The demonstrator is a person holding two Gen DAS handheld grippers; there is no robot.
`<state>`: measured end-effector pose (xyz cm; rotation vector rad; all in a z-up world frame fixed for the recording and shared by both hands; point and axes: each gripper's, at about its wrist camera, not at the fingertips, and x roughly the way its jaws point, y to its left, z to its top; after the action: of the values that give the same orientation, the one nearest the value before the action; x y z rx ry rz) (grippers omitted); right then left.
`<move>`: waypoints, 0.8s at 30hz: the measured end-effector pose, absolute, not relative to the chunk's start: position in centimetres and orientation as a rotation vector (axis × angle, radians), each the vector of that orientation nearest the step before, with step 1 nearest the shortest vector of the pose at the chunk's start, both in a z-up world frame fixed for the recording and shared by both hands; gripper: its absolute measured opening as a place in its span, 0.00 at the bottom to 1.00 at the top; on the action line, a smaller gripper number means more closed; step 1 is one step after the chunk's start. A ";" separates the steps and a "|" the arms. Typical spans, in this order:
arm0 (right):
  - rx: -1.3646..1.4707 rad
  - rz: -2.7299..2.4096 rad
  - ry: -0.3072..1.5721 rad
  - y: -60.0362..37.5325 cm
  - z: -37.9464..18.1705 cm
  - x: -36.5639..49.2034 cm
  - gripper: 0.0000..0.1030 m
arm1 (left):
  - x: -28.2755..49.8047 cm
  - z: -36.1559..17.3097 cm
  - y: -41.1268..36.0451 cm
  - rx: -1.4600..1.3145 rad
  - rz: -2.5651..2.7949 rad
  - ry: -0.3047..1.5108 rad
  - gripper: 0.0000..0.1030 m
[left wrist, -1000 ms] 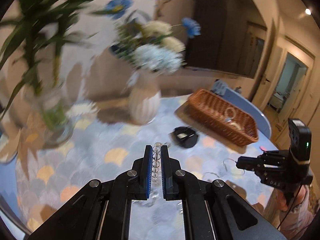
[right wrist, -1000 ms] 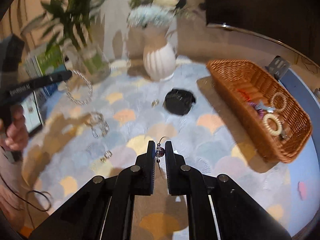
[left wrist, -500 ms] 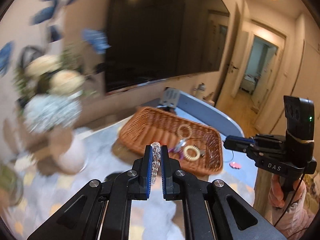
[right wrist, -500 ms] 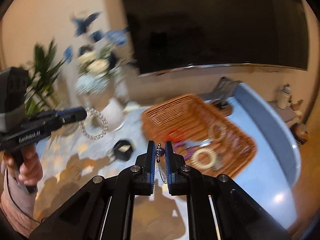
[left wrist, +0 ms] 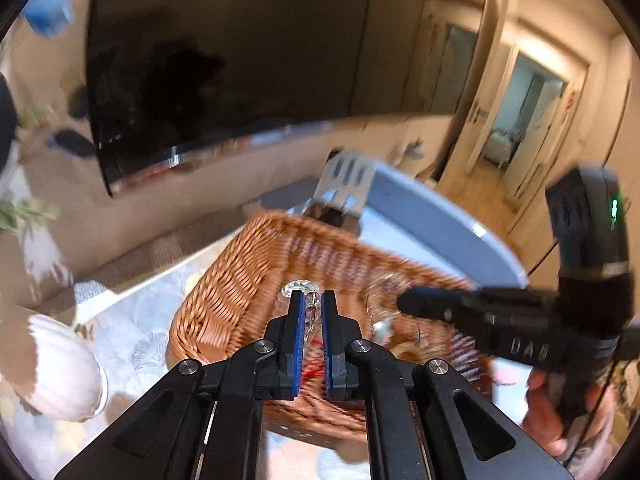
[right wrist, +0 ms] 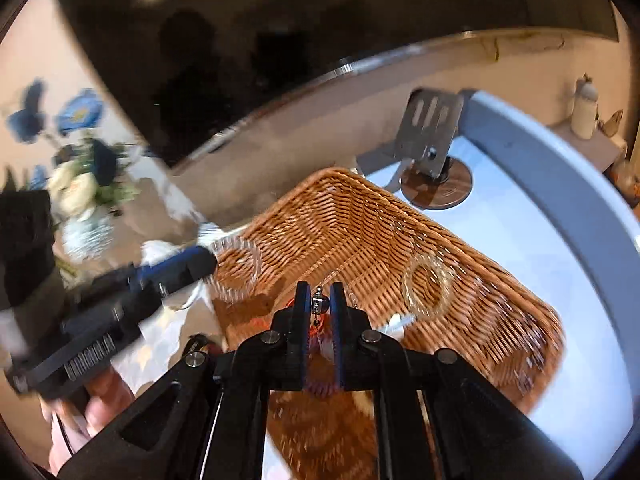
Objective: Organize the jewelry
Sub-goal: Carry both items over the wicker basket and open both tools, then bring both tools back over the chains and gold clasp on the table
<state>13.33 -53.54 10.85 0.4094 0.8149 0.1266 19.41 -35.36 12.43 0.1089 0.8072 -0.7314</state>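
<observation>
Left gripper [left wrist: 311, 300], seen through its own wrist camera, is clenched on a clear, round-beaded bracelet [left wrist: 301, 287]; the beads sit between the blue pads [left wrist: 298, 328] and crest just past the tips. Directly ahead of and below the tips lies the brown woven wicker basket [left wrist: 248, 276], resting on the pale scallop-patterned tablecloth [left wrist: 132, 320]. To the right of our tips, the black right gripper [left wrist: 404, 304] reaches in over the same basket. A white ribbed vase [left wrist: 60, 376] stands to the lower left, apart from the basket.

We judge the step in hand to be the deposit. We should bring the tips well inside the basket rim, lower them close to the weave, then part the jaws fully so the beads fall free rather than catch on the pads. We should keep the two tools apart and release one at a time.

Right gripper [right wrist: 319, 300], in its own view, grasps a small dark-beaded metal pendant piece [right wrist: 319, 303], pinched near the tips; whatever hangs below is too blurred to identify. The basket spreads ahead and to the right, with a pale ring-shaped bracelet [right wrist: 426, 288] already lying inside. To the left, the left gripper holds the clear bracelet looped over the basket's near-left corner. We should release toward bare weave, clear of the pale ring, to avoid tangling.
</observation>
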 end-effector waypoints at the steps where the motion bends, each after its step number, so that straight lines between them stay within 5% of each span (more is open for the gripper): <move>1: 0.415 0.131 0.824 -53.5 10.4 14.2 0.12 | 19.9 11.7 -35.5 0.110 -0.728 0.824 0.07; 7: 0.455 0.136 0.839 -53.3 8.8 15.8 0.13 | 21.1 10.2 -35.5 0.083 -0.756 0.867 0.15; 9: 0.487 0.150 0.835 -53.7 8.6 15.3 0.16 | 20.8 10.5 -34.9 0.088 -0.758 0.863 0.42; 11: 0.489 0.151 0.821 -53.9 8.9 14.6 0.20 | 20.0 11.2 -33.8 0.083 -0.737 0.823 0.55; 20: 0.400 0.110 0.733 -52.3 12.9 8.5 0.35 | 13.5 15.9 -25.4 0.080 -0.729 0.736 0.55; 24: 0.337 0.147 0.684 -49.2 13.8 5.3 0.36 | 9.3 17.7 -19.9 0.080 -0.718 0.672 0.70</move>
<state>5.31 -49.16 13.79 0.3374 0.6837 0.1472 9.25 -19.88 17.65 0.0795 0.6724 -0.7179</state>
